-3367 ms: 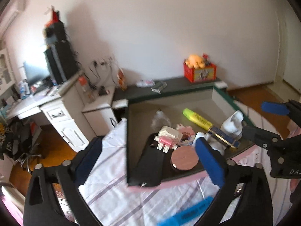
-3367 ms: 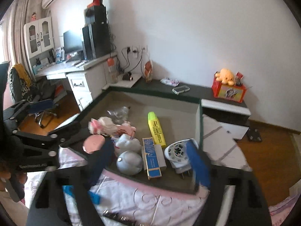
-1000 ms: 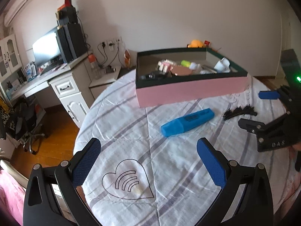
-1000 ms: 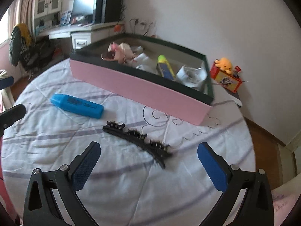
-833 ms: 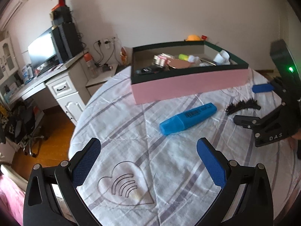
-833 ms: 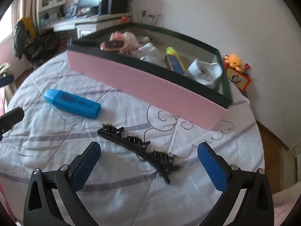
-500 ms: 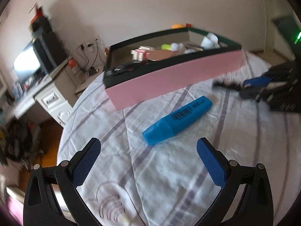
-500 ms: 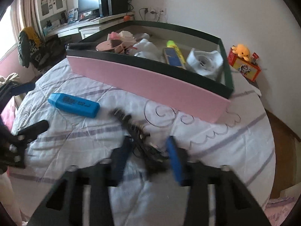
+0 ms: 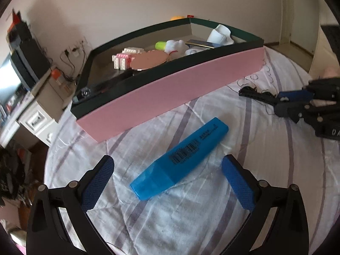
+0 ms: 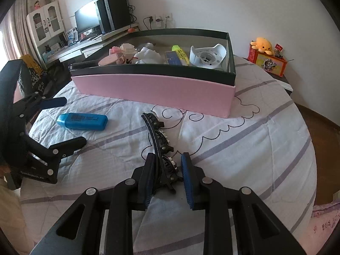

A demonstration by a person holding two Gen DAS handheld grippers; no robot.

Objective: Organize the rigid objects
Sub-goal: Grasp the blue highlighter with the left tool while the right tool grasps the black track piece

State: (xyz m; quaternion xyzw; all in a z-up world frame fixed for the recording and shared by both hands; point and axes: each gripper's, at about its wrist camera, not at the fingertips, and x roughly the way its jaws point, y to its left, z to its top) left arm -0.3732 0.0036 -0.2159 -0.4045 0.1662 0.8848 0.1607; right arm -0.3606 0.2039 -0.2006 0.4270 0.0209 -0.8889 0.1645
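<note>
- Left wrist view:
  - Left hand-held gripper (image 9: pixel 166 175) low over the bench (image 9: pixel 244 218), with its white cloth with purple stripes.
  - Jaws wide but closing in; blue pads on each side of the blue marker (image 9: pixel 180 158), not touching it.
  - Blue marker flat on the cloth, lying slantwise, clear cap end nearest the camera.
  - Pink box (image 9: pixel 170 89) with a dark rim just behind the marker, apart from it.
  - In the box: a round pink lid (image 9: pixel 148 62), small pink and white blocks (image 9: pixel 123 60), a white toy (image 9: pixel 177 45), a white cup-shaped thing (image 9: pixel 220 35).
  - Far right: right hand-held gripper (image 9: pixel 282 99) squeezed shut on a black hair clip (image 9: pixel 258 95).

- Right wrist view:
  - Right hand-held gripper (image 10: pixel 166 171) narrow, pads pressed on the near end of the black hair clip (image 10: pixel 158 140).
  - Clip long and curved, far end pointing toward the pink box (image 10: pixel 155 90); hard to tell if it rests on the cloth or is lifted a bit.
  - Blue marker (image 10: pixel 82 121) to the left on the cloth, between the two black fingers of the left hand-held gripper (image 10: pixel 65 121), which stand wide.
  - Box holding a yellow marker (image 10: pixel 180 55) and a white round holder (image 10: pixel 207 57), among other small things.
  - Bench (image 10: pixel 255 148) round; orange plush toy (image 10: pixel 262 44) on a red box beyond it, by the wall.
</note>
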